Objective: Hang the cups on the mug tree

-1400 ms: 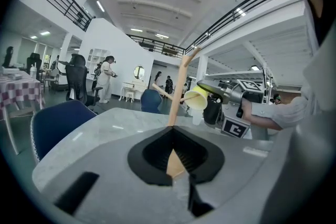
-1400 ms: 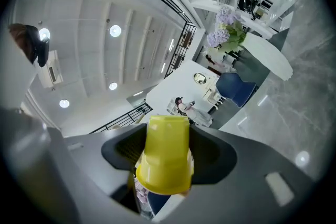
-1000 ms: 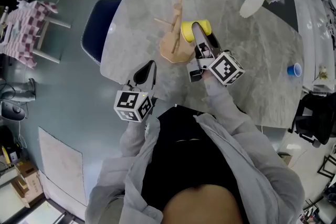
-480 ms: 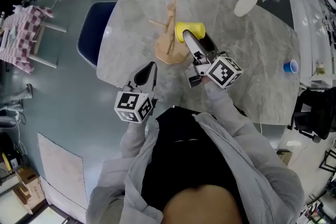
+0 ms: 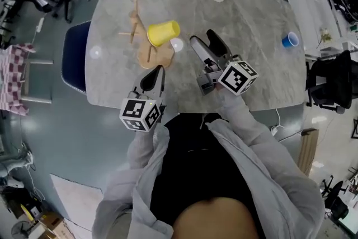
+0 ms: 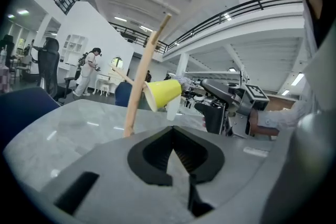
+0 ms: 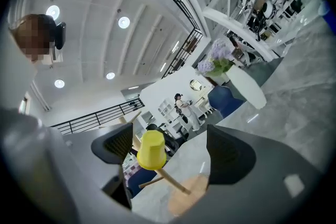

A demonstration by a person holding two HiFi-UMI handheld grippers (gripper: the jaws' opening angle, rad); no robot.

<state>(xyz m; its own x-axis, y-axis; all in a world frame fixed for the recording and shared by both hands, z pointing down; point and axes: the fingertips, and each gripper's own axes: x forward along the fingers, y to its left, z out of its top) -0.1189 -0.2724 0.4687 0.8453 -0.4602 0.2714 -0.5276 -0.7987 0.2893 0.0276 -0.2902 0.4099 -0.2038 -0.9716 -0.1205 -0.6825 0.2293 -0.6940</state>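
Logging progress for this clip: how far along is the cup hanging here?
Done: the yellow cup sits on a peg of the mug tree. In hand: nothing; the right tool has just been opening its jaws, now wide and empty, and the left tool is shut on nothing. Left: the blue cup, standing on the table near its right edge.

The cup (image 5: 163,32) covers the tree's (image 5: 134,18) peg and part of its base. In the left gripper view the left gripper (image 6: 173,139) hides that base. Left of the tree, the table (image 5: 251,25) hides part of a chair (image 5: 72,61).
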